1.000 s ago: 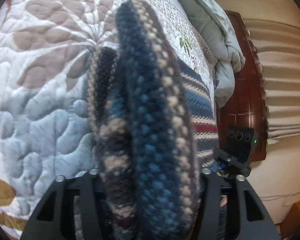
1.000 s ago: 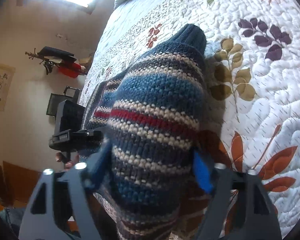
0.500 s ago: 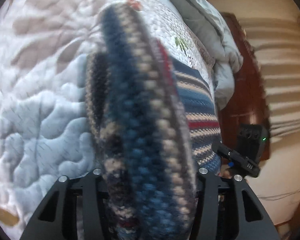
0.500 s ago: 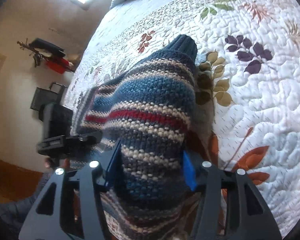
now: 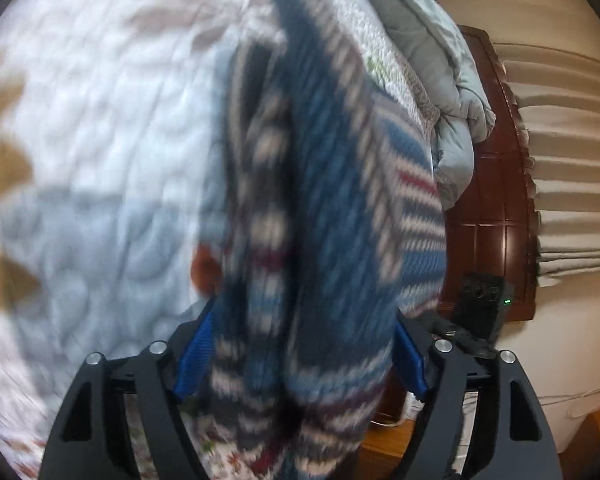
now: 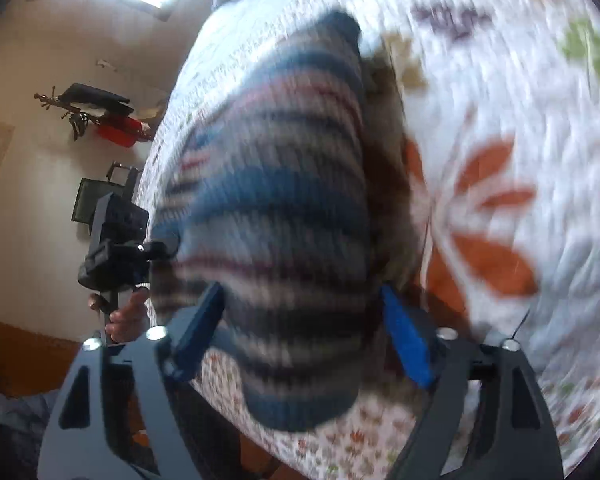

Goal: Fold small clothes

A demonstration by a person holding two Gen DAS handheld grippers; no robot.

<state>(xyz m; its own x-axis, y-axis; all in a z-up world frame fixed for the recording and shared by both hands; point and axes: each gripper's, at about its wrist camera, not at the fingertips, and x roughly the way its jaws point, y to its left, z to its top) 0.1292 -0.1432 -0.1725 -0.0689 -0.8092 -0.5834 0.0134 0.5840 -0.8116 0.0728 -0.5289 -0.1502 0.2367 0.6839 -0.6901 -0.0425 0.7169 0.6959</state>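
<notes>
Left wrist view: a striped knit sweater (image 5: 324,240), banded in blue, navy, cream and red, is bunched into thick folds between the left tongs (image 5: 300,356), whose jaws are opening; the blue pads (image 5: 198,354) are seen beside the wool, and whether they press on it cannot be told through the blur. The garment is draped over a white quilted bedspread (image 5: 100,128) printed with leaves. A grey duvet (image 5: 452,92) is heaped at the far edge of the bed, against a dark wooden headboard (image 5: 496,200). The right tongs' camera housing (image 5: 482,304), with a green light, is seen just beyond the sweater's right edge. Compared with a second ago, the jaws are set wider, the blue pads are uncovered, and the bedspread is smeared by motion.

Right wrist view: the same sweater (image 6: 272,220) is seen hanging between the right tongs (image 6: 300,328), the left pad (image 6: 198,332) against the knit and the right pad (image 6: 406,344) standing a little clear of it, so the jaws are apart rather than clamped. Its folded lower edge is laid on the bedspread (image 6: 500,120) near orange leaf prints. To the left, the left tongs' body (image 6: 116,248) is held by a hand (image 6: 126,314) at the sweater's side. A wall rack with dark and red items (image 6: 100,116) is seen behind. Against the earlier frame, the sweater is pulled nearer and lower, and the quilt is blurred.
</notes>
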